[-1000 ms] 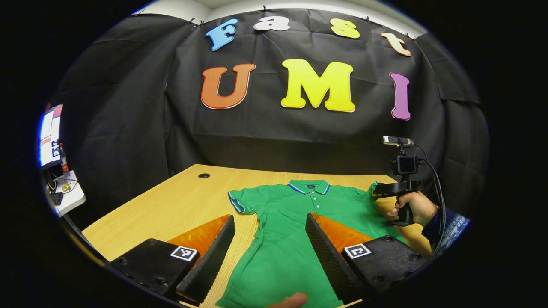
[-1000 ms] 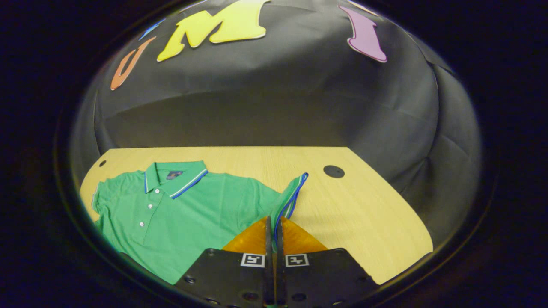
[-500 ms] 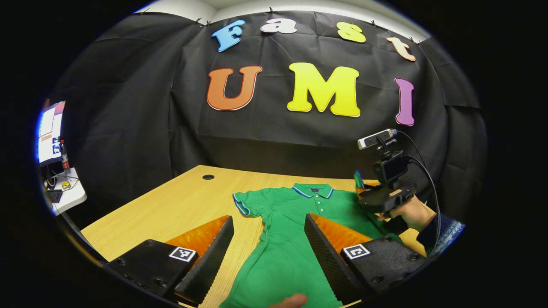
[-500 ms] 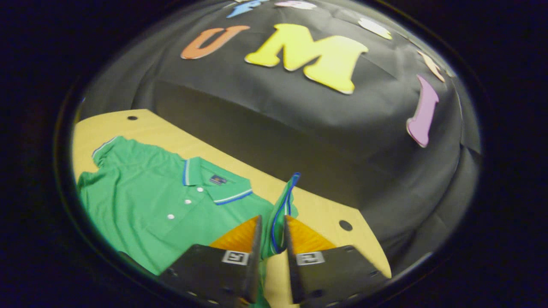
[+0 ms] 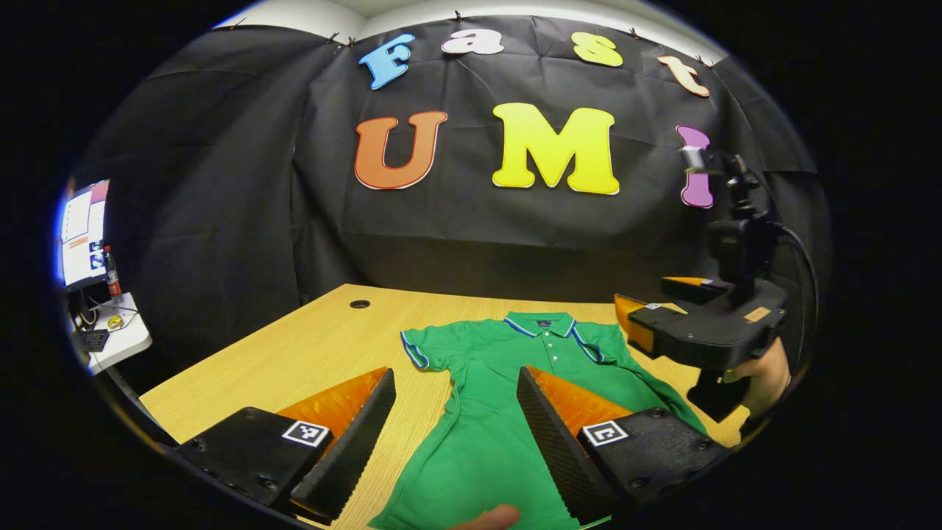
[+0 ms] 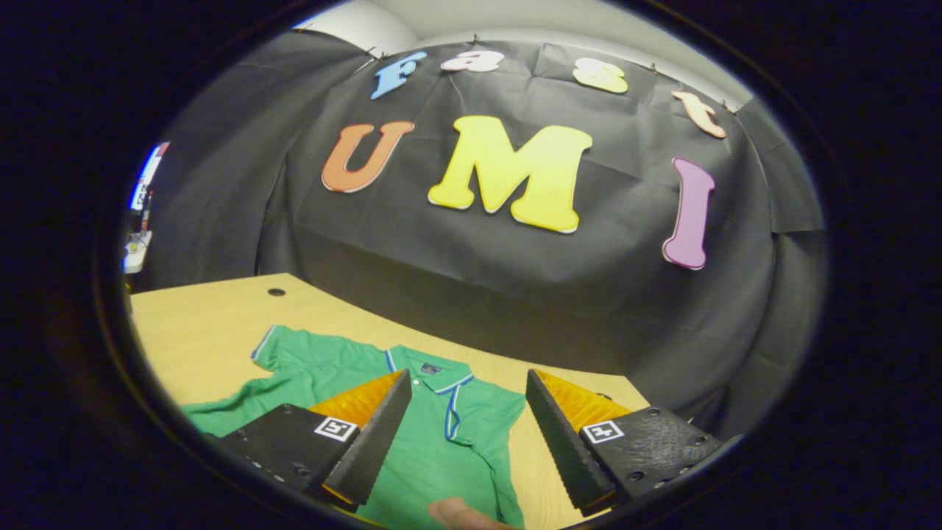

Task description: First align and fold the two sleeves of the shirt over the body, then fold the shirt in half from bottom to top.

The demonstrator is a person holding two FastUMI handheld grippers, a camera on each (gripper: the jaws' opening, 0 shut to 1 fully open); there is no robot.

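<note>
A green polo shirt (image 5: pixel 486 434) lies face up on the wooden table (image 5: pixel 309 353), collar (image 5: pixel 541 324) toward the wall. Its one sleeve (image 5: pixel 421 349) is spread out flat. The other sleeve (image 5: pixel 597 344) is folded in over the chest, blue trim showing. My left gripper (image 5: pixel 455 372) hovers open above the shirt's lower body. My right gripper (image 5: pixel 651 298), held by a hand (image 5: pixel 765 372), hangs open in the air beside the shirt. In the right gripper view, the right gripper (image 6: pixel 469 375) is open over the shirt (image 6: pixel 434 464), with the folded sleeve (image 6: pixel 452 416) between the fingers, untouched.
A round cable hole (image 5: pixel 359 303) sits in the table's far left part. Beyond the table's left edge stand a monitor (image 5: pixel 81 232) and a white side desk (image 5: pixel 121 335) with small items. A person's fingertip (image 5: pixel 489 517) shows at the bottom edge.
The right gripper carried the sleeve over the chest, let it go, opened and rose away to the side. The left gripper has hardly moved.
</note>
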